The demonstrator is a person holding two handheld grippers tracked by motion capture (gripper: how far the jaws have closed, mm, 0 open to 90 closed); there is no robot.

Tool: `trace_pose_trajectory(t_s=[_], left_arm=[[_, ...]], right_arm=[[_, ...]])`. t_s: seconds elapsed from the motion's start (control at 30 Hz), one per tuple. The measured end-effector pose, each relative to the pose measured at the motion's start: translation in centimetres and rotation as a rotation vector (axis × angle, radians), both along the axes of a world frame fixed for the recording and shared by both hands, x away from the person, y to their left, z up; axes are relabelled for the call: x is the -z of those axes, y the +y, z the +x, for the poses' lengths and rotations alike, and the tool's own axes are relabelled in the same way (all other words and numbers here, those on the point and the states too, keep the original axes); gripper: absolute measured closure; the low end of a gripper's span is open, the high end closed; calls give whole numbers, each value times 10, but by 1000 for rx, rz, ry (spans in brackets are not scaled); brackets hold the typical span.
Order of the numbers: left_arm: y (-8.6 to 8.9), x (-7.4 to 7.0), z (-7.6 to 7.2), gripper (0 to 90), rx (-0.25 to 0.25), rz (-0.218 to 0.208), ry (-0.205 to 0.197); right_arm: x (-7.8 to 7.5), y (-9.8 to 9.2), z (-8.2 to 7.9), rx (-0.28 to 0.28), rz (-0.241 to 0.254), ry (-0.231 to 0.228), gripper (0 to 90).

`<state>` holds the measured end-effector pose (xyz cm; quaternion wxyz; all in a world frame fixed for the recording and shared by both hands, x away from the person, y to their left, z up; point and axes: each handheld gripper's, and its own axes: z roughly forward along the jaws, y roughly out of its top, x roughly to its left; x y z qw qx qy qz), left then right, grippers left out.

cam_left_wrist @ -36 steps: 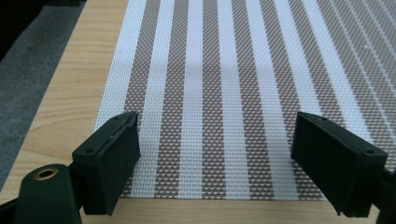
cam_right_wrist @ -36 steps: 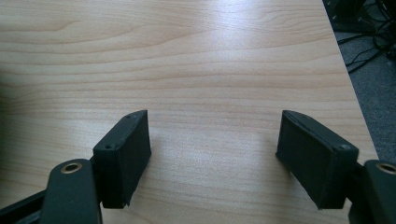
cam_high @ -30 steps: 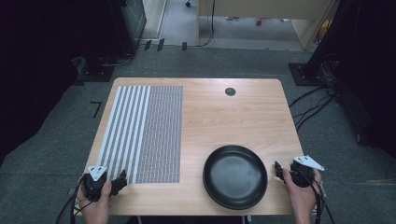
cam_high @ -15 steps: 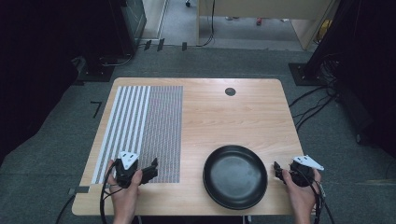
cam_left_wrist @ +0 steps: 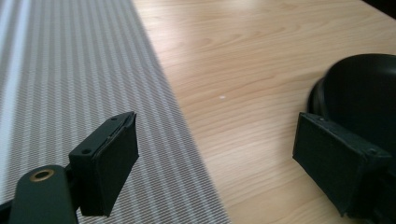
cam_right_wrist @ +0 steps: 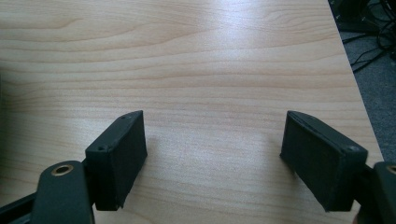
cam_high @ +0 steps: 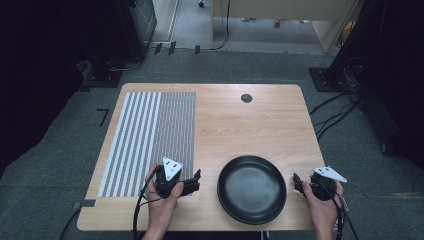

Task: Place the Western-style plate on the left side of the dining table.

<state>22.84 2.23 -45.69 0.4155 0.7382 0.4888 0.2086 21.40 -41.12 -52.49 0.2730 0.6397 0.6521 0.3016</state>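
Left claw (cam_high: 196, 180): jaws wide, empty, lower centre-left, aimed at the plate.
Right claw (cam_high: 297, 183): jaws wide, empty, lower right.
Black plate (cam_high: 251, 188): lower centre on the worktop (cam_high: 250, 125), between both claws.
Risk: a pad striking the rim could slide the plate off the near edge.

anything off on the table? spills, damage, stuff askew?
Nothing stands out. The black plate sits flat and empty near the front edge, the striped mat lies square on the table, no spills or damage visible.
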Motion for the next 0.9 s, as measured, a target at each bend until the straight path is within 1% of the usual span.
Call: trace_pose_trajectory(t_s=[0.03,0.07,0.13,0.23,0.27,0.3,0.33,0.4,0.43,0.47,0.53,0.57,0.6,0.63,0.7,0.8,0.9], left_arm=[[-5,0,0,143,13,-10,6],[-5,0,0,143,13,-10,6],[-12,0,-1,143,37,-30,15],[-23,0,-4,142,60,-37,14],[-26,0,-6,142,75,-22,15],[-28,1,-7,142,80,-16,15],[-31,2,-10,142,96,2,14],[-35,6,-14,141,116,27,8],[-38,9,-18,142,120,13,17],[-40,11,-19,142,128,11,23],[-45,12,-20,142,136,26,25],[-45,12,-20,142,136,26,25],[-45,12,-20,142,142,20,31],[-46,11,-21,142,148,-3,41],[-47,10,-21,142,154,-9,39],[-49,8,-22,142,163,-26,44],[-50,8,-22,142,174,-38,47]], right_arm=[[0,0,0,1,0,0,214],[0,0,0,1,0,0,214],[0,0,0,2,0,0,214],[0,0,-1,9,0,1,214],[0,0,-1,14,3,1,214],[0,0,-1,14,3,1,214],[0,0,-1,15,3,1,214],[0,-1,-1,28,8,-3,216],[0,-1,-1,34,11,-1,217],[0,-2,-1,37,15,-4,217],[0,-3,-2,45,25,-7,220],[0,-2,-3,47,31,-6,220],[0,-2,-3,45,32,-8,220],[0,-1,-3,42,33,-9,221],[-1,-1,-4,38,34,-9,221],[-1,2,-4,36,57,-19,220],[-7,5,-7,40,66,-40,220]])
